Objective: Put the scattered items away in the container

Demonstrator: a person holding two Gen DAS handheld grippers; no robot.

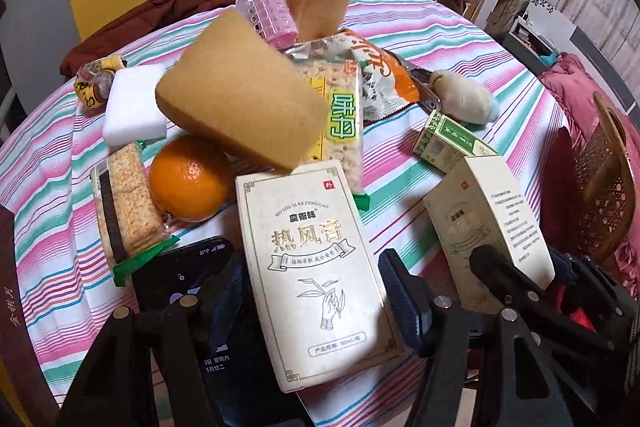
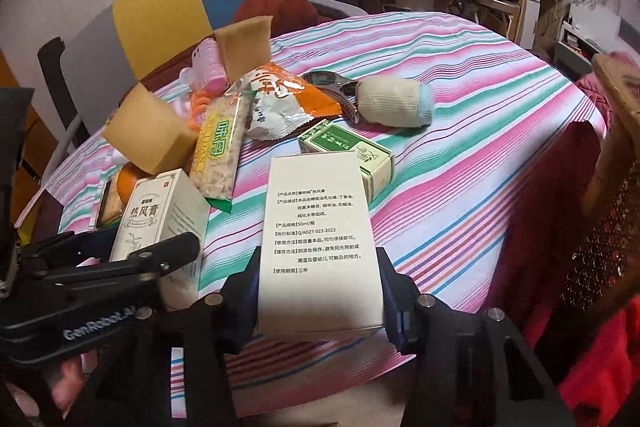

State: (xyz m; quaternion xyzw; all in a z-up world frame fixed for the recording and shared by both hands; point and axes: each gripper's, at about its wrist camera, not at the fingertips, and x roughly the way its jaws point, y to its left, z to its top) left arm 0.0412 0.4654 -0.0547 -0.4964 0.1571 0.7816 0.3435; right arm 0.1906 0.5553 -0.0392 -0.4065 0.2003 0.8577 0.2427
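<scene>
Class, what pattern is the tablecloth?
The tablecloth has pink, teal, blue and white stripes, clearest in the right wrist view.

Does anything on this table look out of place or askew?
Yes. A brown sponge sits tilted on the cracker pack and orange, not flat on the cloth. A second sponge stands on its edge behind the pink roller. Each gripper holds a cream box.

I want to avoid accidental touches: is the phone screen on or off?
On: the phone shows a small lock icon and date text lit on its dark screen.
</scene>
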